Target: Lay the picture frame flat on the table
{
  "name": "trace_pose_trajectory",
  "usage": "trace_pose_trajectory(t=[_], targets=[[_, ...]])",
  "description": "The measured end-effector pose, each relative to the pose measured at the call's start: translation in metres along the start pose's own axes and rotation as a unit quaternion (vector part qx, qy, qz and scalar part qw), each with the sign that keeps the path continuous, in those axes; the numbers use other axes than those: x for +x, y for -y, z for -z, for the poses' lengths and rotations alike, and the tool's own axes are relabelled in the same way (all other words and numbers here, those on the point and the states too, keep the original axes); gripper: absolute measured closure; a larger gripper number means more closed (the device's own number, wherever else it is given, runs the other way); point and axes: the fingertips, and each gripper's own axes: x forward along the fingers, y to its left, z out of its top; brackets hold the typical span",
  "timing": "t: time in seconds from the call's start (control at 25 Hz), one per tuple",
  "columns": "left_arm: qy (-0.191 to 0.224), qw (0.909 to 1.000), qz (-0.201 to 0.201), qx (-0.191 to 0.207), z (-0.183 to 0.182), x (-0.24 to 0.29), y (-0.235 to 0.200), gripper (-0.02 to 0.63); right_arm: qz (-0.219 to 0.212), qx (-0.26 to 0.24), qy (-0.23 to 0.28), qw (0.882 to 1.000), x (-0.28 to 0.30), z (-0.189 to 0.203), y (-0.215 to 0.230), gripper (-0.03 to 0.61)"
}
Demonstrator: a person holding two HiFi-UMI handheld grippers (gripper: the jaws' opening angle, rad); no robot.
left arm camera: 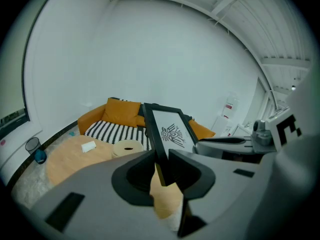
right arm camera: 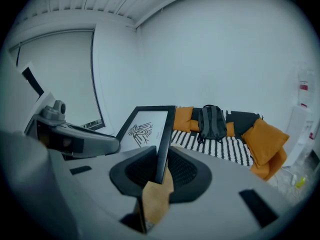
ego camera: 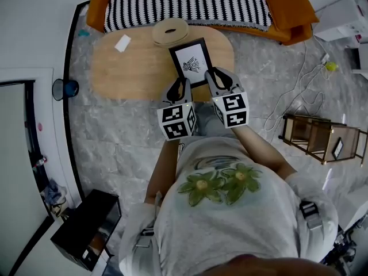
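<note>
Clamped tight on picture frame (ego camera: pixel 191 61) side rails: left gripper (ego camera: pixel 183 86) on one edge, right gripper (ego camera: pixel 214 75) on the other. Held tilted over near edge of wooden table (ego camera: pixel 126 68). Probably light, rigid, with a fragile, slick front: grip rails only.

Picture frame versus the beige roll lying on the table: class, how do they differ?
The picture frame is rectangular and black-edged; the beige roll is round with a centre hole. The left gripper and right gripper clamp the picture frame's sides; the beige roll lies untouched on the table.
</note>
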Motion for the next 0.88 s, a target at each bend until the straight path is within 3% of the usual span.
trace_pose_trajectory(t=[0.6,0.88], targets=[[-0.032,0.9995,-0.004,-0.002,0.017,0.02,-0.017,0.514,-0.004,0.006,-0.037,0.999,0.025,0.02,0.0,0.5],[-0.048,0.9986,-0.008,-0.023,0.032,0.033,-0.031,0.514,-0.007,0.006,-0.058,0.998,0.044,0.037,-0.001,0.5]])
